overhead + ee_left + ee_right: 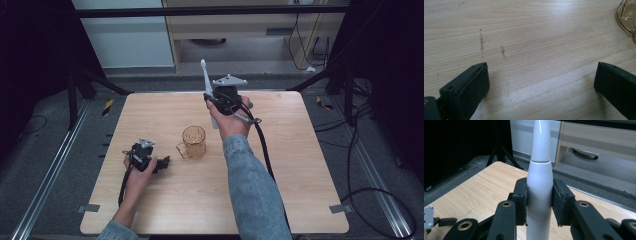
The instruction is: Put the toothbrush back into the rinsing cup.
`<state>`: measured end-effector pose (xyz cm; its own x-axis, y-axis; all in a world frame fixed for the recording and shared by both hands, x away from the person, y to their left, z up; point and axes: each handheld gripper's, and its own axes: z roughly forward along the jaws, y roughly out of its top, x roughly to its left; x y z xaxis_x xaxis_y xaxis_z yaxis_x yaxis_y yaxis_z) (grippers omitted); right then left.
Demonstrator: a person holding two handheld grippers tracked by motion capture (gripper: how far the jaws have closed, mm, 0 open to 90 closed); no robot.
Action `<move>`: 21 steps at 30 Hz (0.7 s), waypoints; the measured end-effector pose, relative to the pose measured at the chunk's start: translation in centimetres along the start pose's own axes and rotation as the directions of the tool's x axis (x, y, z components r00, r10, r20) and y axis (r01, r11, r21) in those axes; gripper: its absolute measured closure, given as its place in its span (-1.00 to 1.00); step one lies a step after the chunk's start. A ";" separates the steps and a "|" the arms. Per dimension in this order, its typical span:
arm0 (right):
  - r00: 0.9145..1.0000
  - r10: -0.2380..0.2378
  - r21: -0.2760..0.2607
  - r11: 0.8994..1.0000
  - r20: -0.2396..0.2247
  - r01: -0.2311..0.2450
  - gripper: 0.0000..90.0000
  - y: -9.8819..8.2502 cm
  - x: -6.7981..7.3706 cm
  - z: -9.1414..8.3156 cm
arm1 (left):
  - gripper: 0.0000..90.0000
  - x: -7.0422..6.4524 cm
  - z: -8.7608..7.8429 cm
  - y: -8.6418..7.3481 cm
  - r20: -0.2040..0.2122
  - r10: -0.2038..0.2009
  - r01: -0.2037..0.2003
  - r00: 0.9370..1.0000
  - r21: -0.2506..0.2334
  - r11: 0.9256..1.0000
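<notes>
High view shows my left claw (pixel 161 164) low on the desk (pixel 300 200), at the left part, with my left hand (pixel 139 167) around its body. Its jaws stand wide apart and hold nothing; in the left claw view bare wood lies between them, and the edge of the mug (pixel 627 16) shows at the upper right. The mug (pixel 193 142) is of amber glass and stands upright near the middle of the desk, just to the right of my left claw, its handle turned to that claw. More to the right, my right hand (pixel 227 117) lifts the right claw (pixel 207 98) above the far part of the desk. This claw is closed on a white toothbrush (pixel 205 80), which points up. In the right claw view the pads (pixel 522 203) press the thick handle of the toothbrush (pixel 540 182) from both sides.
</notes>
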<state>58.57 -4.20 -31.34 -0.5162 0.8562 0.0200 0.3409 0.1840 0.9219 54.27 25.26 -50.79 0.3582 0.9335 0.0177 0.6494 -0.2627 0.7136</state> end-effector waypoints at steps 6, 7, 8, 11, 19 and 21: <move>1.000 -0.003 -0.009 1.000 -0.013 0.003 0.49 0.4 0.6 0.6 | -1.00 0.0 0.0 0.0 0.000 0.001 -0.001 1.000 0.001 1.000; 1.000 0.000 -0.012 1.000 -0.014 0.000 0.49 0.4 0.6 0.6 | -1.00 0.0 0.0 0.0 0.001 0.002 -0.002 1.000 0.002 1.000; 1.000 -0.001 -0.016 1.000 -0.016 0.001 0.49 0.4 0.6 0.7 | -1.00 0.0 0.0 0.0 0.001 0.002 -0.002 1.000 0.002 1.000; 1.000 0.002 -0.020 1.000 -0.022 -0.003 0.49 0.5 0.8 0.7 | -1.00 0.0 0.0 0.0 0.001 0.002 -0.002 1.000 0.001 1.000; 1.000 -0.010 -0.032 0.999 -0.017 0.009 0.49 0.5 1.9 1.4 | -1.00 0.1 0.0 0.0 0.003 0.004 -0.004 1.000 0.002 1.000; 1.000 -0.007 -0.031 0.999 -0.021 0.006 0.49 0.5 2.1 1.4 | -1.00 0.1 0.0 0.0 0.003 0.004 -0.004 1.000 0.001 1.000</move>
<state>58.80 -1.65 -31.37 -0.5354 0.8443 0.0218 0.3129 0.1743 0.9337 54.29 25.31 -50.79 0.3625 0.9318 0.0186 0.6490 -0.2667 0.7125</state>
